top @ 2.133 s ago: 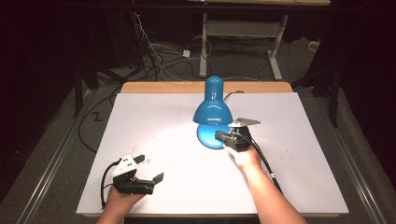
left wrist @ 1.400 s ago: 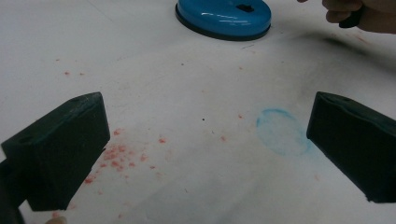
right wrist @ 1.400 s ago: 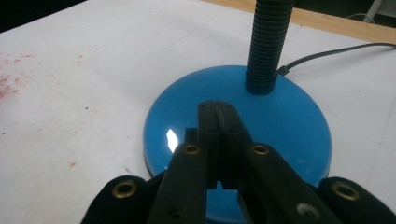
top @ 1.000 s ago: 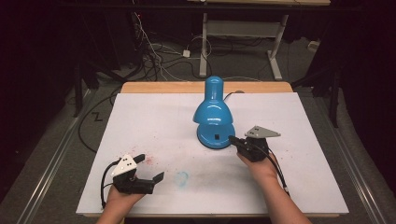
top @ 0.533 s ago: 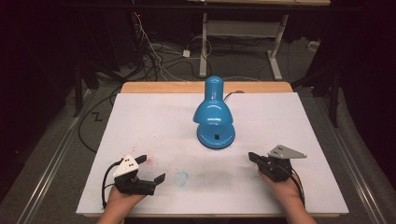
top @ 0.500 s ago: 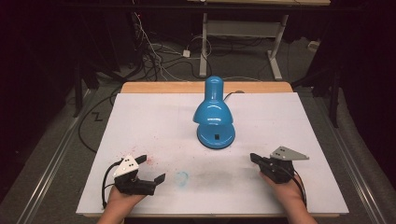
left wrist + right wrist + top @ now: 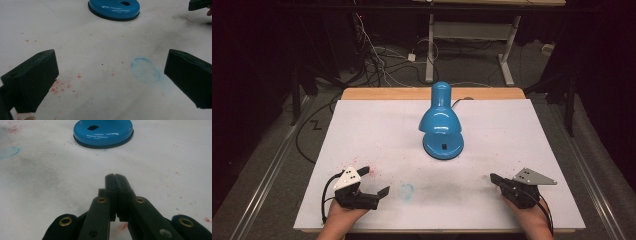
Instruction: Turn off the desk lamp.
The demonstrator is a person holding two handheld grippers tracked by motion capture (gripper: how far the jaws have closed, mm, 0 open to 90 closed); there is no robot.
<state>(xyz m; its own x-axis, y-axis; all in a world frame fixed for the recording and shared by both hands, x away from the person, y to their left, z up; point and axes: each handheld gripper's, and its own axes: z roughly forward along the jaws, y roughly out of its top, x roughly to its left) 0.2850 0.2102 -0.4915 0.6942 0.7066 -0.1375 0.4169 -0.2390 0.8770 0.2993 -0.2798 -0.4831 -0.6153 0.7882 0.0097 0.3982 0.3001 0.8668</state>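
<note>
White counter [image 7: 362,130], red-speckled, one blue ring stain [image 7: 406,190]; dark room, floor cables [image 7: 377,55]. Blue lamp [image 7: 442,122], glossy, centred. Left claw [image 7: 374,187] apart; right claw [image 7: 495,179] together, empty.

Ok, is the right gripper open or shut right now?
Shut. In the right gripper view the right gripper has its two black jaws pressed together with nothing between them, pointing toward the blue lamp base.
</note>
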